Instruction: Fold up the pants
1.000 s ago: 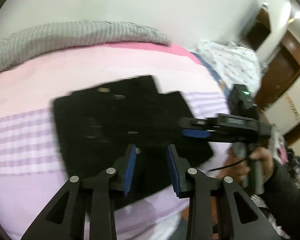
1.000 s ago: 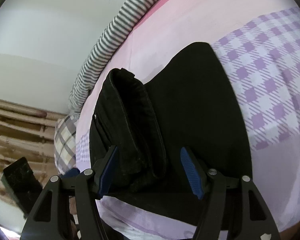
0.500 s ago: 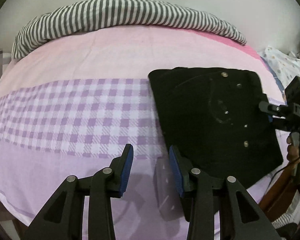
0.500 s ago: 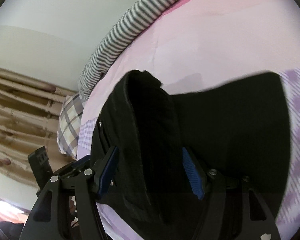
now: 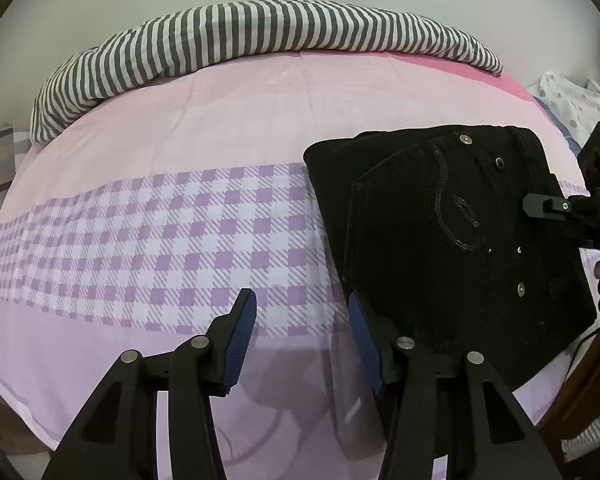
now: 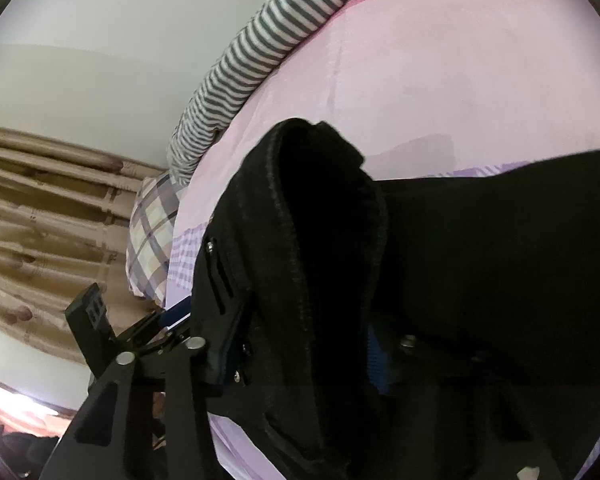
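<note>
Left tongs (image 5: pixel 302 338) just widened, empty | right tongs (image 6: pixel 300 354) narrowed, clamping pants (image 6: pixel 440 264)

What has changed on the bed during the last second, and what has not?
The left gripper swung off the black pants to the checked bedsheet; its jaws have just been opening, empty. The right gripper jaws have just been closing around the folded pants edge. The pants stayed folded, the striped blanket unmoved.

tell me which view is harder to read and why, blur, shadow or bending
Right wrist view is harder: the black pants fill it as a dark mass that hides detail. Left wrist view is sharp, with fisheye bending of the striped blanket and soft shadows on the bedsheet.
</note>
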`<control>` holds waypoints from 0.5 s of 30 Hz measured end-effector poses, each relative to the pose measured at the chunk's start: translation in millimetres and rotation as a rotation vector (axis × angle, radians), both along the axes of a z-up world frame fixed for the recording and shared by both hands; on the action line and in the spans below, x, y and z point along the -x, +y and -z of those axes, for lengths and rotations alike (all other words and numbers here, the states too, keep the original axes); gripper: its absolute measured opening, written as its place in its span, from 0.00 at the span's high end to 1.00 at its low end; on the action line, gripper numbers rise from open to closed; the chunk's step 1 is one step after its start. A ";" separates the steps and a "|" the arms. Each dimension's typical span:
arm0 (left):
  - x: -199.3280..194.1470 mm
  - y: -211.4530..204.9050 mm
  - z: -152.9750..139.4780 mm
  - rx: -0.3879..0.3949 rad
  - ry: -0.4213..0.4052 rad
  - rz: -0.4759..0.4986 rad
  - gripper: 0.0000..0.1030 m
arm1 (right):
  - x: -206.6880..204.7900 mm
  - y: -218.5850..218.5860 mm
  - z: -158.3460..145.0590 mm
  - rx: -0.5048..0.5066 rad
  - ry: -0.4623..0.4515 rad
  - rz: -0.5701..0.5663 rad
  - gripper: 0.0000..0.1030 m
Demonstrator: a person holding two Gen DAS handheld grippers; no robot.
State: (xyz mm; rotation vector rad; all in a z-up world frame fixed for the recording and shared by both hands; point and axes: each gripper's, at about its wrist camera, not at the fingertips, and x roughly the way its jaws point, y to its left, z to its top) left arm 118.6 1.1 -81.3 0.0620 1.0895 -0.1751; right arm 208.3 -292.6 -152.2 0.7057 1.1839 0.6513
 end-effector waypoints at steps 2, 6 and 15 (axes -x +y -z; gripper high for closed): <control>-0.7 -0.3 -0.1 -0.004 -0.001 -0.002 0.52 | 1.7 0.0 -0.4 0.006 0.000 0.014 0.60; 0.4 -2.0 -2.9 -0.008 -0.009 -0.003 0.52 | 10.0 8.8 -10.3 0.091 -0.036 0.041 0.78; 8.5 2.5 -13.6 0.027 -0.028 -0.016 0.50 | 34.2 29.6 -49.0 0.173 -0.077 0.116 0.87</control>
